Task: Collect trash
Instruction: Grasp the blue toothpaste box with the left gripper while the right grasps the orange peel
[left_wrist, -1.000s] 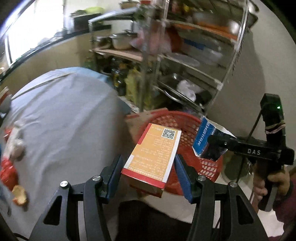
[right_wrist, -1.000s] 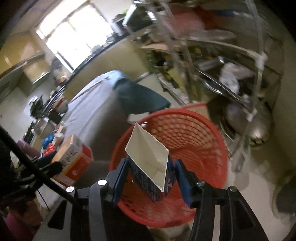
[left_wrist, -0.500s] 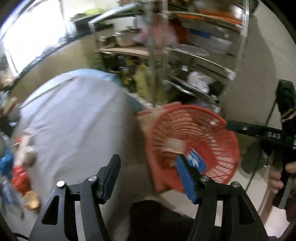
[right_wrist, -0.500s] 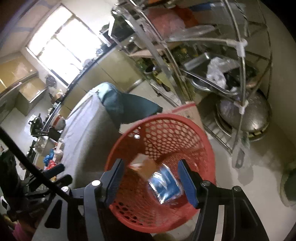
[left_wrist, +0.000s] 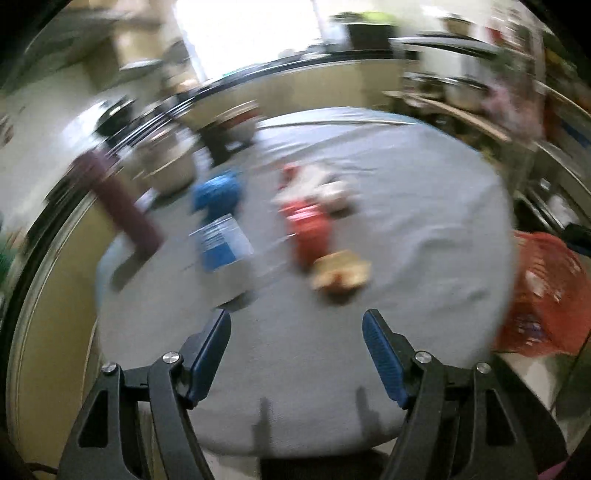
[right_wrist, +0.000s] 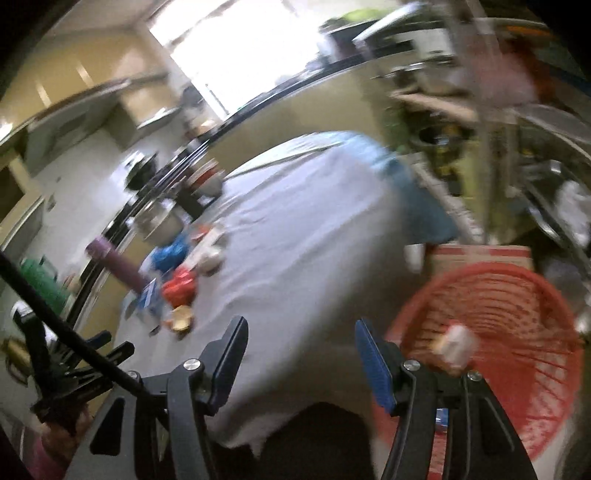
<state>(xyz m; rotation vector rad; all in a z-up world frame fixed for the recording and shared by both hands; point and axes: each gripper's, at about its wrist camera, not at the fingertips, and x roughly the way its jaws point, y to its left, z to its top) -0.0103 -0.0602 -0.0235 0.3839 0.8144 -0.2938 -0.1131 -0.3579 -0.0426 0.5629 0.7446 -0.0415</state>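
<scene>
Jaws of the left gripper (left_wrist: 296, 352) have just been opening and stand apart with nothing between them; the right gripper (right_wrist: 297, 354) is likewise released and empty. Nearest trash on the grey tablecloth (left_wrist: 406, 221) is a tan scrap (left_wrist: 341, 272), then a red wrapper (left_wrist: 309, 229), both blurred. Approach low and centre the scrap before closing. The red basket (right_wrist: 517, 332) sits beside the table.
</scene>
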